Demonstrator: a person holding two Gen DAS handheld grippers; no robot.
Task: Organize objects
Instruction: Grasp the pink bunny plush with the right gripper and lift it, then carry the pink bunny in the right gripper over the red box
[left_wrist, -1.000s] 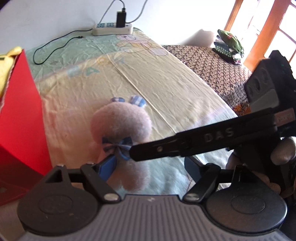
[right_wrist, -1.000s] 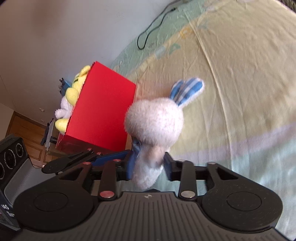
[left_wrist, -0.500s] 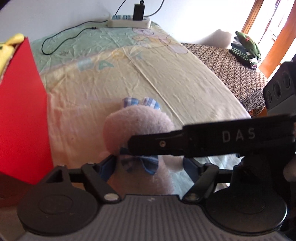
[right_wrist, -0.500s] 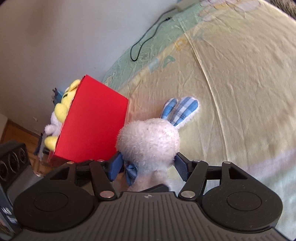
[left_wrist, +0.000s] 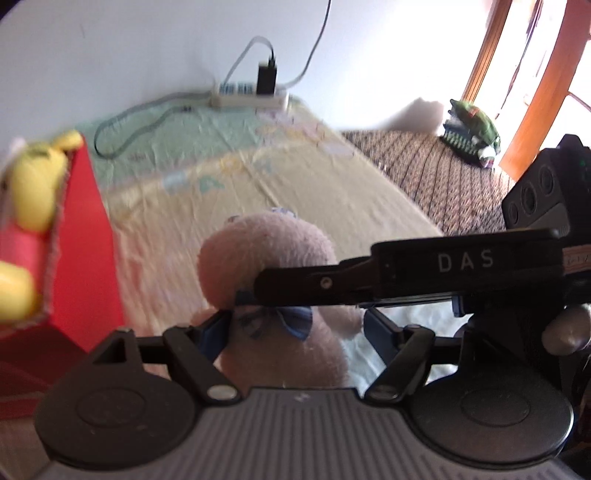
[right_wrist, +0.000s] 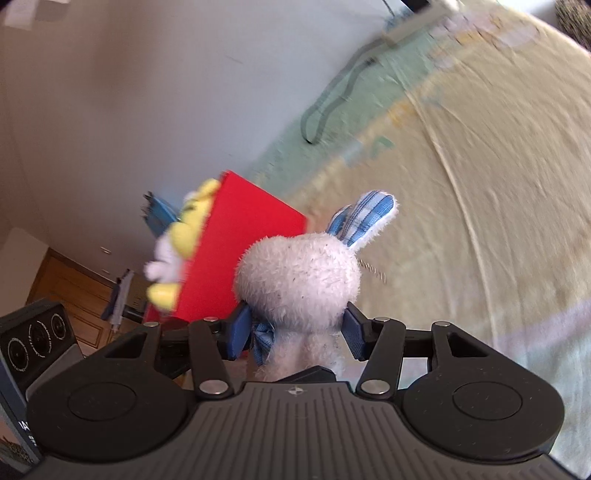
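A pale plush bunny (left_wrist: 266, 258) with blue checked ears (right_wrist: 369, 214) and a blue bow is held upright above the bed sheet (left_wrist: 314, 184). My left gripper (left_wrist: 297, 332) is closing around its body below the bow, with its pads against the plush. My right gripper (right_wrist: 295, 332) is also closing, its blue pads pressed on both sides of the bunny's neck under the head. One right finger (left_wrist: 406, 280) crosses in front of the bunny in the left wrist view. A red box (left_wrist: 85, 240) (right_wrist: 236, 240) stands to the left, holding a yellow plush toy (left_wrist: 33, 192) (right_wrist: 188, 229).
A power strip (left_wrist: 247, 98) with a plugged charger and a looping cable (left_wrist: 110, 147) lies at the far end of the bed by the wall. A dark patterned cover (left_wrist: 443, 177) with folded clothes (left_wrist: 472, 125) lies to the right.
Both grippers and the bunny have risen from the sheet. The right jaws opened wide around the head, then closed under it. The red box's yellow toy has come into the left view.
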